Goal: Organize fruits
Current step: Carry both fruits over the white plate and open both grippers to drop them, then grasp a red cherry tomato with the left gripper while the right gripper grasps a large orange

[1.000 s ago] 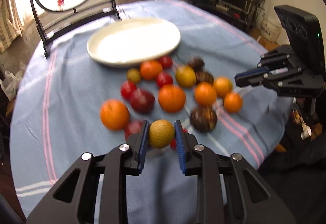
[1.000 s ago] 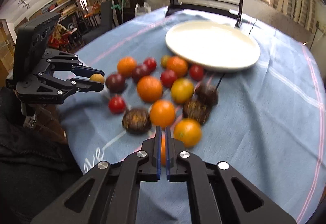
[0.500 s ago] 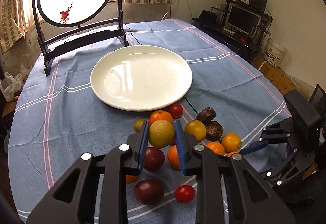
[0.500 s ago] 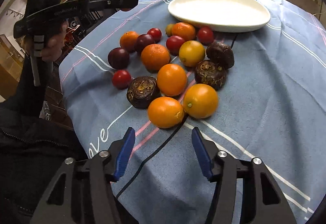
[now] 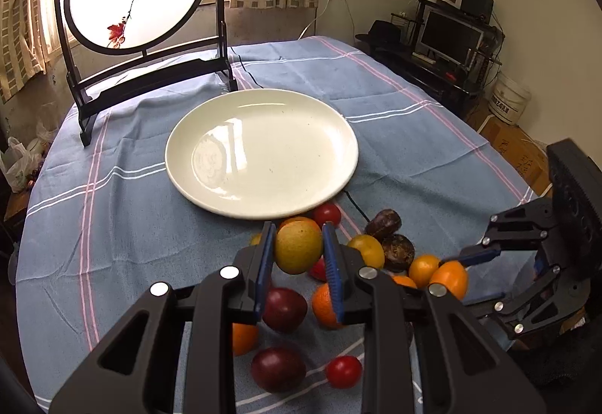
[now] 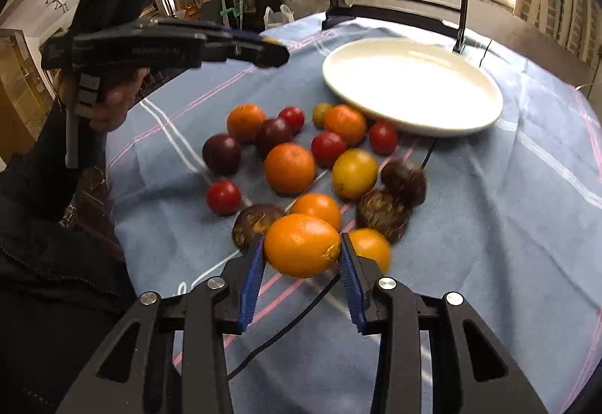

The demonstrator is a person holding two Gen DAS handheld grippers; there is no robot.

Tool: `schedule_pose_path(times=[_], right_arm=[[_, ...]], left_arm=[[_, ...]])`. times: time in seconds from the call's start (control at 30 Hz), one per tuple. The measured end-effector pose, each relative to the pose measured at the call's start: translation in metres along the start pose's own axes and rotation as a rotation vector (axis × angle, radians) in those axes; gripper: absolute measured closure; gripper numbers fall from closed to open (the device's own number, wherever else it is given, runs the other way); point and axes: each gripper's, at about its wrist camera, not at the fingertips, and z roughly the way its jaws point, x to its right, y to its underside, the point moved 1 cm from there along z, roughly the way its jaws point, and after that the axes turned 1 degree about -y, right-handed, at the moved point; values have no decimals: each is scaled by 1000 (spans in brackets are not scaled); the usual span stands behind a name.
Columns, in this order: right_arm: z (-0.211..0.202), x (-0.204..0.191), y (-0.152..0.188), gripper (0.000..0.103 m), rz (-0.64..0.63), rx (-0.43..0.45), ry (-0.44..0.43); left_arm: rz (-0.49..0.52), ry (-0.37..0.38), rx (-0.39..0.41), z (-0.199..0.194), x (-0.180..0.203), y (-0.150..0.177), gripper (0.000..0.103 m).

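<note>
The yellow-green fruit (image 5: 298, 251) sits clamped between the left gripper (image 5: 297, 256) fingers, lifted clear of the bench (image 5: 124, 226), with the empty plate (image 5: 263, 203) just beyond at twelve o'clock. It looks firm, light and round, so a hold across its widest middle should keep it from rolling out. The right gripper (image 6: 301, 265) fingers have just been closing and now press both sides of an orange (image 6: 302, 245) at the pile's six o'clock edge. A second ago those fingers were together and empty, and the left gripper hung farther from the plate.
</note>
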Motion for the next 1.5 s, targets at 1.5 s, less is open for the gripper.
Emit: schedule_pose_path(times=[1.5], right_arm=[[7, 15, 39, 41, 20, -91, -1]], left_arm=[[85, 7, -161, -17, 34, 96, 40]])
